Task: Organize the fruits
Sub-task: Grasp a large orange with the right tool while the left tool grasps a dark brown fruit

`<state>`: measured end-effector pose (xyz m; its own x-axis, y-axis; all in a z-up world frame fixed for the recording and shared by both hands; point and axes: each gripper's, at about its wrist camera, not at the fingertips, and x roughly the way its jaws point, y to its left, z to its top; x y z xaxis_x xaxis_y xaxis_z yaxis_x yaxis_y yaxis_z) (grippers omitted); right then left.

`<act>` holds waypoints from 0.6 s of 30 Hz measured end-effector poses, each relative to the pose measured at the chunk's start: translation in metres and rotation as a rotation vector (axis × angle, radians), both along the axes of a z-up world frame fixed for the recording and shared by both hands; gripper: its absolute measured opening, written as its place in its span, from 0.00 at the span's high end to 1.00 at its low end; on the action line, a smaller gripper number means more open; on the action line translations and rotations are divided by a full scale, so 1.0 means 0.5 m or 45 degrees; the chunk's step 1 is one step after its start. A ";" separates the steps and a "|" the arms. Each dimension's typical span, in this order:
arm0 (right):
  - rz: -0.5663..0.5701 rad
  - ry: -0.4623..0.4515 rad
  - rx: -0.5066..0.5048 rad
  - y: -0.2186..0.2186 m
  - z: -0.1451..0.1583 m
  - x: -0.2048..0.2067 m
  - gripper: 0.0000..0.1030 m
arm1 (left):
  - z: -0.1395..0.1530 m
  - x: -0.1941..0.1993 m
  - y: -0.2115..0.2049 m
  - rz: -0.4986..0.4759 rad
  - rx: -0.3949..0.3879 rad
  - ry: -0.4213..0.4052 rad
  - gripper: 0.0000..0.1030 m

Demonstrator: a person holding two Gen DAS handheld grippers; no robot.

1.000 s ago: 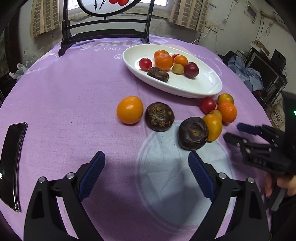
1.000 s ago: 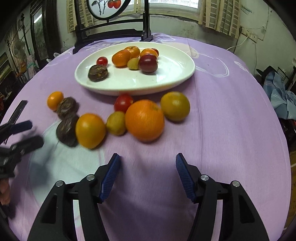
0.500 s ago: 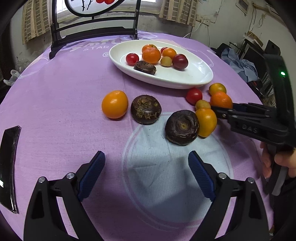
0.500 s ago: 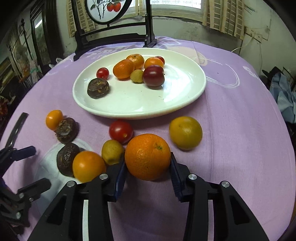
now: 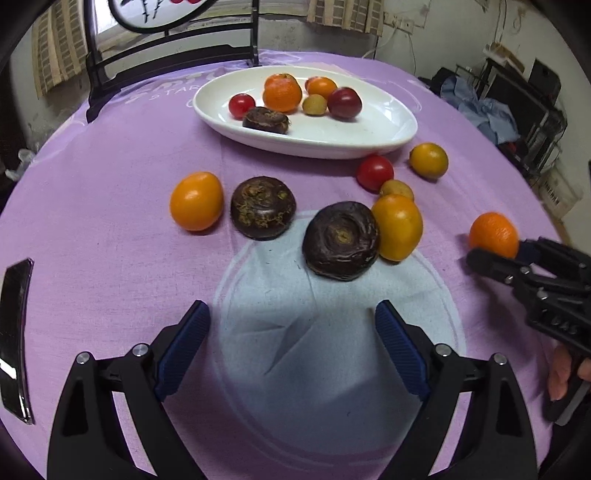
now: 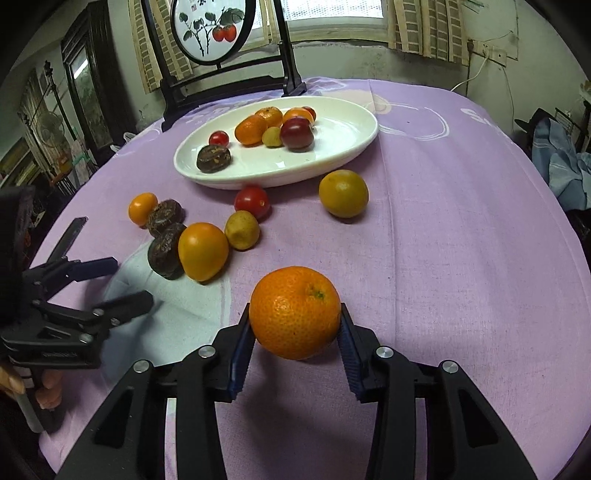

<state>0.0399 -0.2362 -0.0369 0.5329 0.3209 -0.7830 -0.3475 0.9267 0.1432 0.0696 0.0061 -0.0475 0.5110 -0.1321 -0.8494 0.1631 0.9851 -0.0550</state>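
My right gripper (image 6: 295, 325) is shut on an orange mandarin (image 6: 294, 312) and holds it above the purple cloth; it shows at the right of the left wrist view (image 5: 494, 234). My left gripper (image 5: 291, 332) is open and empty, just short of a dark brown fruit (image 5: 340, 240). A white oval plate (image 6: 343, 147) at the back holds several fruits. Loose on the cloth lie a yellow-orange fruit (image 5: 397, 227), a second dark fruit (image 5: 263, 206), an orange fruit (image 5: 196, 200), a red tomato (image 6: 252, 201), a small yellow fruit (image 6: 242, 229) and a yellow-green citrus (image 6: 343, 193).
A dark wooden stand with a round painted panel (image 6: 214, 29) stands behind the plate. A black phone (image 5: 14, 332) lies at the table's left edge. Clothes and clutter (image 5: 487, 110) lie beyond the right edge. The round table drops off on all sides.
My right gripper closed on the mandarin, lifted it and drew it back from the fruit cluster. My left gripper moved slightly nearer the dark fruits and stayed open.
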 end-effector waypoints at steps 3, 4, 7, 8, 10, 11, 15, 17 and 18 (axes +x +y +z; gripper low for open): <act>0.021 -0.010 0.018 -0.002 0.004 -0.006 0.58 | -0.001 0.013 -0.025 0.001 0.052 -0.006 0.21; 0.024 -0.009 0.026 -0.004 0.004 -0.007 0.58 | 0.000 0.019 -0.033 0.002 0.068 -0.014 0.25; 0.020 -0.001 0.040 -0.010 0.005 -0.008 0.58 | 0.006 0.034 -0.057 -0.022 0.094 -0.031 0.41; 0.015 0.002 0.034 -0.010 0.004 -0.007 0.58 | 0.008 0.040 -0.067 -0.038 0.111 -0.032 0.45; 0.006 0.005 0.014 -0.010 0.002 -0.009 0.58 | 0.010 0.049 -0.079 -0.055 0.132 -0.033 0.49; 0.013 0.005 0.015 -0.009 0.002 -0.010 0.58 | 0.011 0.056 -0.082 -0.064 0.122 -0.031 0.53; 0.022 -0.010 0.026 -0.008 0.006 -0.012 0.58 | 0.011 0.058 -0.081 -0.064 0.096 -0.019 0.58; 0.019 -0.007 0.029 -0.009 0.005 -0.012 0.58 | 0.014 0.044 -0.086 -0.078 0.133 -0.027 0.58; 0.016 -0.005 0.030 -0.011 0.004 -0.013 0.58 | 0.016 0.036 -0.087 -0.088 0.135 -0.027 0.58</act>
<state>0.0334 -0.2416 -0.0350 0.5319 0.3457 -0.7730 -0.3597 0.9187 0.1634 0.0874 -0.0376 -0.0397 0.5215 -0.0778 -0.8497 0.2311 0.9715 0.0529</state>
